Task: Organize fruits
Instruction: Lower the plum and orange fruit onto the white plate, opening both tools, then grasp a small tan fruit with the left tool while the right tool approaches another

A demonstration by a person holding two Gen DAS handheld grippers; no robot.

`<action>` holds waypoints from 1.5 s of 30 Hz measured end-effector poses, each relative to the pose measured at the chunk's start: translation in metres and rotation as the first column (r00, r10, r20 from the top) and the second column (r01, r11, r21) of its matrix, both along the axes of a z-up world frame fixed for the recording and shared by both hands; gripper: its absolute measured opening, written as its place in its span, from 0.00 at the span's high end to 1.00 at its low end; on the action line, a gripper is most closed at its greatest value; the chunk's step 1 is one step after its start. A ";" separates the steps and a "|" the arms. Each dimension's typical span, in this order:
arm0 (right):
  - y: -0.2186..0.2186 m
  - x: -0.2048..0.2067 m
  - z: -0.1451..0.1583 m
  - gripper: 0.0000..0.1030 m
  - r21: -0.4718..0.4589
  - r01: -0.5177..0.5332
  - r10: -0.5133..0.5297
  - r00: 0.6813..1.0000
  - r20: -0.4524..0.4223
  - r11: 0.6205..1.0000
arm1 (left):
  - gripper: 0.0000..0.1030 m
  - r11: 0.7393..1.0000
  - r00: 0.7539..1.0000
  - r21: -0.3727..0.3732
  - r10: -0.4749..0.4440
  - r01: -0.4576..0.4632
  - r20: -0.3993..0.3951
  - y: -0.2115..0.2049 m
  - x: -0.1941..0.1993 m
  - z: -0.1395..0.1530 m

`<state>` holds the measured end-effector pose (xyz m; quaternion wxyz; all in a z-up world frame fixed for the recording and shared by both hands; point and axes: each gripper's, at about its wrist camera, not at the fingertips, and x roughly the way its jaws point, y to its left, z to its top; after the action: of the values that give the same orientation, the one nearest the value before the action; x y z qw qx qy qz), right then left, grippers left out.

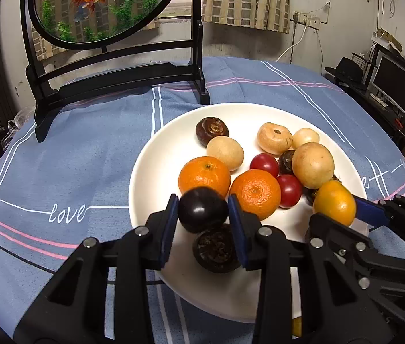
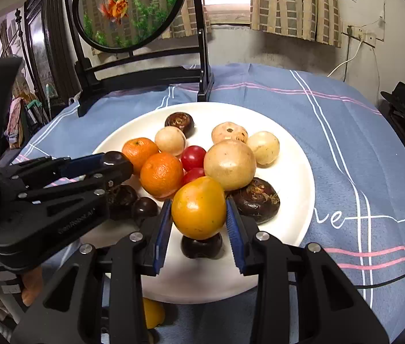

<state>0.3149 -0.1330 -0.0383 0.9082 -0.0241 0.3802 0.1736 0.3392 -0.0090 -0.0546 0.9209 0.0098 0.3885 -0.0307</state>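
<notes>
Dark plum [image 1: 202,210] between left jaws, yellow fruit [image 2: 198,207] — right.

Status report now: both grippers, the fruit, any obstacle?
Left gripper shut on dark plum. Right gripper shut on yellow-orange fruit. Both above crowded plate.

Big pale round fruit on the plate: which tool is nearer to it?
Right. The right tool, shut on the yellow-orange fruit, sits just in front of the big pale fruit; the left tool holds a dark fruit across the oranges.
</notes>
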 end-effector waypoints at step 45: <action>-0.044 -0.126 0.016 0.40 0.112 0.037 -0.046 0.996 0.076 0.993 | 0.35 0.970 0.973 0.076 -0.227 0.229 -0.034 -0.028 -0.155 -0.018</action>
<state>0.1885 -0.1774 -0.0223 0.9257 0.0275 0.3345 0.1744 0.1845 -0.0366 -0.0730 0.9053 0.0906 0.3970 -0.1211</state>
